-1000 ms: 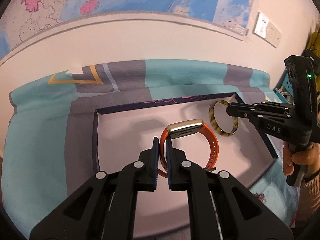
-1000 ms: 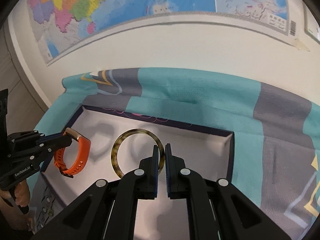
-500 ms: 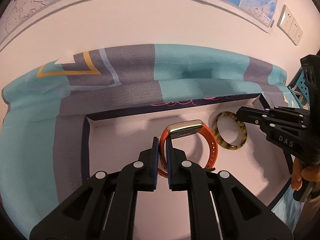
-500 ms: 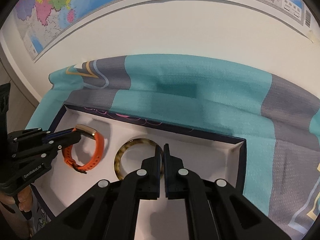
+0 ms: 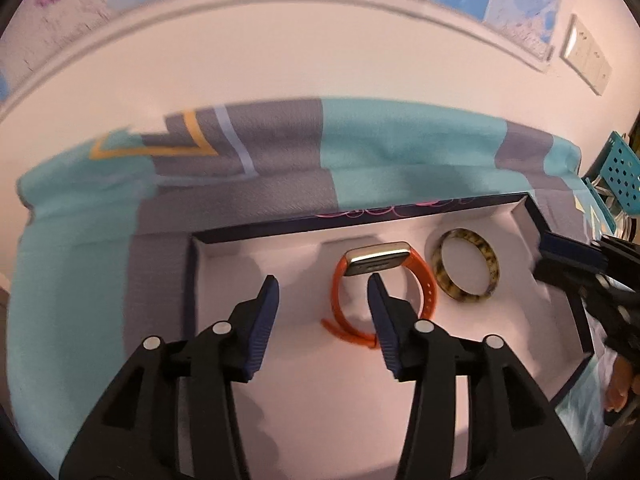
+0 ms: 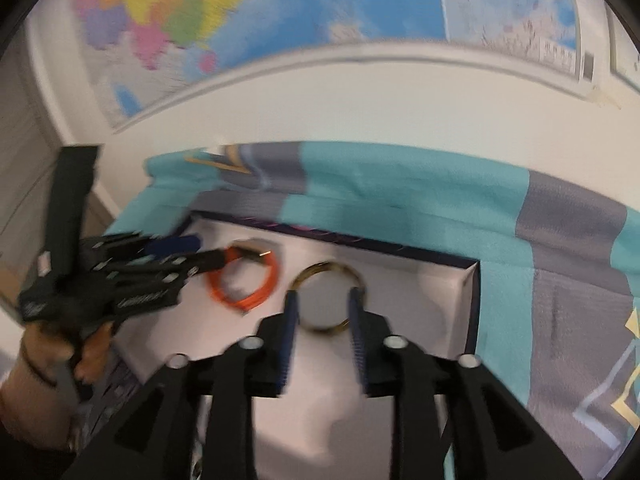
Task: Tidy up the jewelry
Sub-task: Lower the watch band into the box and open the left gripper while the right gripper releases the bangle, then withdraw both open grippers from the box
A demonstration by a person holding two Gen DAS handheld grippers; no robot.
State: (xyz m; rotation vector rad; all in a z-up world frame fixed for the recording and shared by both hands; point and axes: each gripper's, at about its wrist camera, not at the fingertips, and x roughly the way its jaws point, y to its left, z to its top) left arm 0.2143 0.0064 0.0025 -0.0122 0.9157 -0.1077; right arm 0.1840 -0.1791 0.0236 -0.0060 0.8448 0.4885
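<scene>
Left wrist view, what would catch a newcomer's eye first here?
The orange watch stands out, lying in the white tray just ahead of the open left gripper. Beside it, to the right, lies a tortoiseshell bangle. The open right gripper hangs over that bangle, above a teal and grey cloth.

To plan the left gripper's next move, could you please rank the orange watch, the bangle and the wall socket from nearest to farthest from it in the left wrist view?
1. Orange watch, beside the left gripper's right finger, in the box.
2. Bangle, further right in the box.
3. Wall socket, upper right on the wall.
</scene>
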